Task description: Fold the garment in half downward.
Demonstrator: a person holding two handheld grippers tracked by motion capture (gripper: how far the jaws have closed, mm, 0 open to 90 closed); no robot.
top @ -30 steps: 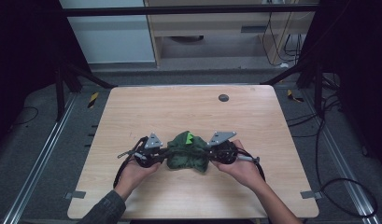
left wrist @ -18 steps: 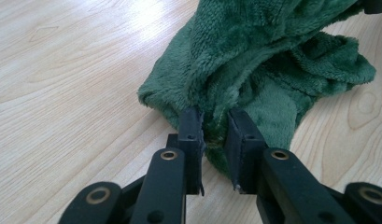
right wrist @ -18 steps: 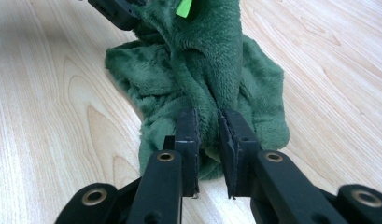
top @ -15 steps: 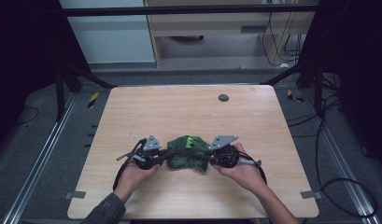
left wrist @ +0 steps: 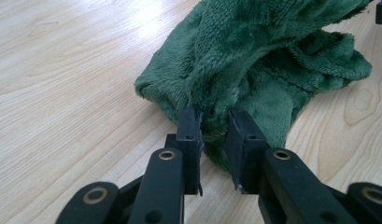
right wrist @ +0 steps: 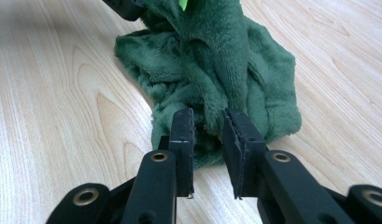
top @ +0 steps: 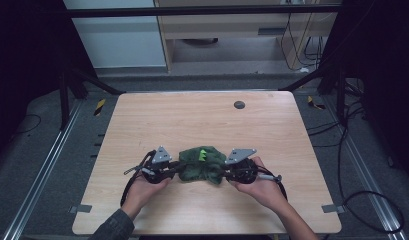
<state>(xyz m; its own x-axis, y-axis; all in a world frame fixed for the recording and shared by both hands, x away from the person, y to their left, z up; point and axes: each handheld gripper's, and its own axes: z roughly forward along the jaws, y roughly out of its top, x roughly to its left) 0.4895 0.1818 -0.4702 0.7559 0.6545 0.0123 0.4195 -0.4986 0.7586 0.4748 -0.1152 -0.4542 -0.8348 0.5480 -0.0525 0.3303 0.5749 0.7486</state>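
1. High view: green fleece cloth (top: 202, 164) bunched on the table (top: 202, 120), near its front edge; left gripper (top: 175, 169) and right gripper (top: 223, 174) flank the cloth.
2. Left gripper view: jaws nearly closed, pinching a cloth fold.
3. Right gripper view: jaws have just been opening, narrow gap, fold between them.

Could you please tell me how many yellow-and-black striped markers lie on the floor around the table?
2: one marker lies off the table's far left corner, the other marker off its far right corner. More could be hidden in the dark areas.
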